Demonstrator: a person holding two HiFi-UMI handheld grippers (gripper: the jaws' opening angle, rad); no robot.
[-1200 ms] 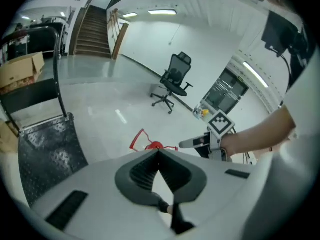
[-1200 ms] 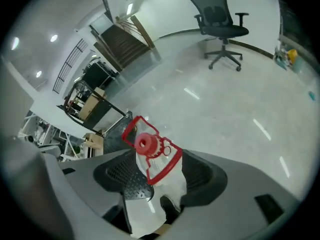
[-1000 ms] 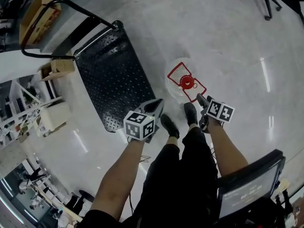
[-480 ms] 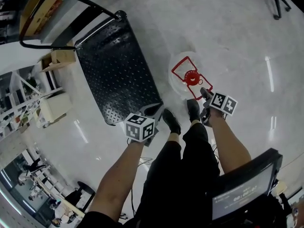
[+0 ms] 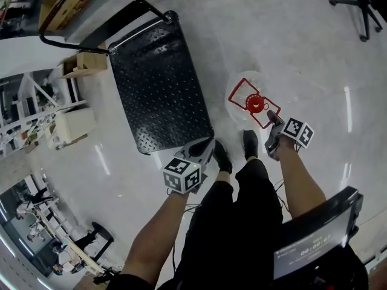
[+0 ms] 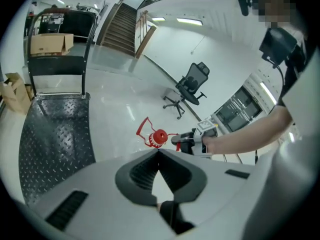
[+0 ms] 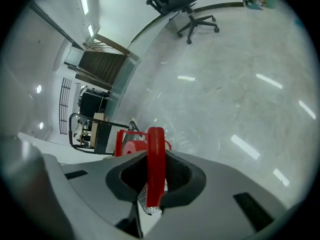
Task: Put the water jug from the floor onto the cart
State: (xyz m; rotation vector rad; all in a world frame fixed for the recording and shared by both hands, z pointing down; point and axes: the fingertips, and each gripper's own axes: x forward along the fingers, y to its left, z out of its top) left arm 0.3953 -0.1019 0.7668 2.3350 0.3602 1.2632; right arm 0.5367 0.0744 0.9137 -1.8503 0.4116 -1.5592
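The right gripper [image 7: 156,153] is closing its jaws on the red handle [image 7: 156,136] of the water jug [image 5: 237,112]. The upright red bar fills the gap between them and appears pinched on both sides. The left gripper [image 6: 158,153] hangs beside the person's knee with its jaws clenched tip to tip and nothing in them.

The jug stands on the pale, glossy floor [image 5: 314,53], just ahead of the person's shoes and just beside the near right corner of the cart [image 5: 160,83]. By this evidence the job is at its first step: the hold is only being taken, and the lift, the carry to the left and the set-down all remain.

The cart's black, stud-patterned deck lies flat and bare where it shows, with its tubular push bar at the far end, so there seems to be room for the load.

From above, the jug is a round, nearly see-through body that almost vanishes against the floor. Only its red cap [image 5: 255,104] and the thin red frame of the handle stand out. Whether it holds water cannot be told. If it is full, a one-sided pinch on that slim handle may let it swing.
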